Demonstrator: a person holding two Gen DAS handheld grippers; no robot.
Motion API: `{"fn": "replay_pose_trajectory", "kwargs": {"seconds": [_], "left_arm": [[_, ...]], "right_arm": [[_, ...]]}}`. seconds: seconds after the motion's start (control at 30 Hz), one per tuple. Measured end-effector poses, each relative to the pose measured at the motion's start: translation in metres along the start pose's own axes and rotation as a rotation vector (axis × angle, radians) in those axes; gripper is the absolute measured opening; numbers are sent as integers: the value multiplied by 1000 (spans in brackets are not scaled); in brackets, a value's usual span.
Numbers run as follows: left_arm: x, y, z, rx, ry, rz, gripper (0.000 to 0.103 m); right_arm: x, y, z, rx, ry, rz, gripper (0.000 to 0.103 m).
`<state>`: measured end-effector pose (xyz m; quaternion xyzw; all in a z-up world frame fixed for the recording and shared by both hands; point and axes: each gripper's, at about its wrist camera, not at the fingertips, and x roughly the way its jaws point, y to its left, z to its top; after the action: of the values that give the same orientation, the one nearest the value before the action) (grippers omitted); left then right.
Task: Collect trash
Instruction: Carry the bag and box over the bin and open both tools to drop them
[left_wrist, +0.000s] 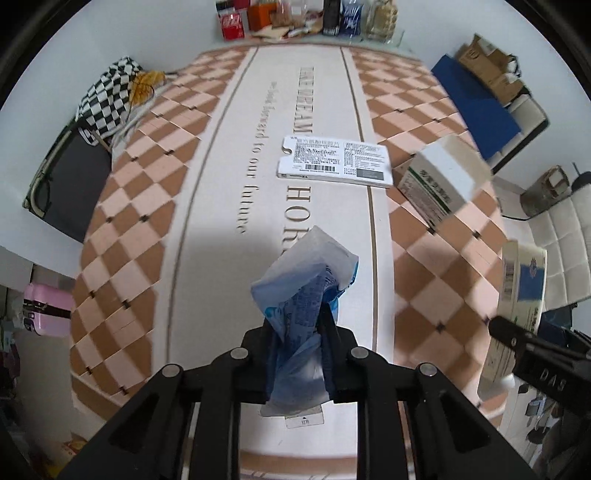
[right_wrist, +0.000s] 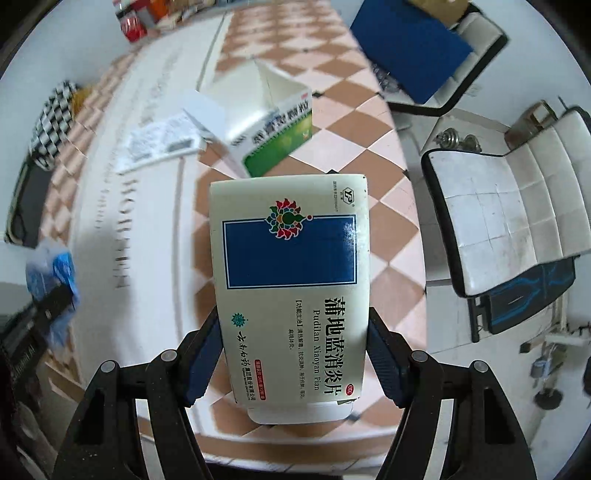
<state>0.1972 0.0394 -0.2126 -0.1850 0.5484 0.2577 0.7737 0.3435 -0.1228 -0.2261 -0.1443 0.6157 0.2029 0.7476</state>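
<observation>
Checkered table (left_wrist: 122, 206) has a flat white card (left_wrist: 334, 162) and a green-white box (left_wrist: 439, 181) lying on it, while up above it the right gripper (right_wrist: 295, 354) is clamped on a cream pill box (right_wrist: 291, 291) and the left gripper (left_wrist: 297, 332) is pinching a crumpled blue wrapper (left_wrist: 303, 288).

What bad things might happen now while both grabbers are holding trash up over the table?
1. The left gripper pinches only the lower part of the crumpled blue wrapper; the soft plastic might slip out.
2. The right gripper clamps the cream medicine box by its edges near one end; the long free end might tilt and drop onto the table.
</observation>
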Motion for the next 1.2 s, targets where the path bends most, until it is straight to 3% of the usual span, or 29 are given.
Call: {"fn": "replay_pose_trajectory", "kwargs": {"seconds": [0.33, 0.47, 0.63, 0.8, 0.97, 1.2], "left_arm": [[-71, 61, -76, 109, -135, -63, 17], [-90, 85, -117, 149, -133, -101, 17], [-87, 104, -166, 172, -68, -132, 17], [-39, 113, -223, 163, 81, -154, 17], [53, 112, -275, 138, 245, -129, 17], [190, 103, -315, 109, 366, -98, 17]], "right_arm": [[-96, 64, -138, 99, -172, 29, 74], [-118, 89, -200, 130, -190, 49, 74], [-110, 105, -268, 161, -123, 77, 74], [-59, 106, -328, 179, 7, 94, 74], [37, 87, -376, 215, 149, 95, 74], [184, 63, -416, 272, 266, 133, 74]]}}
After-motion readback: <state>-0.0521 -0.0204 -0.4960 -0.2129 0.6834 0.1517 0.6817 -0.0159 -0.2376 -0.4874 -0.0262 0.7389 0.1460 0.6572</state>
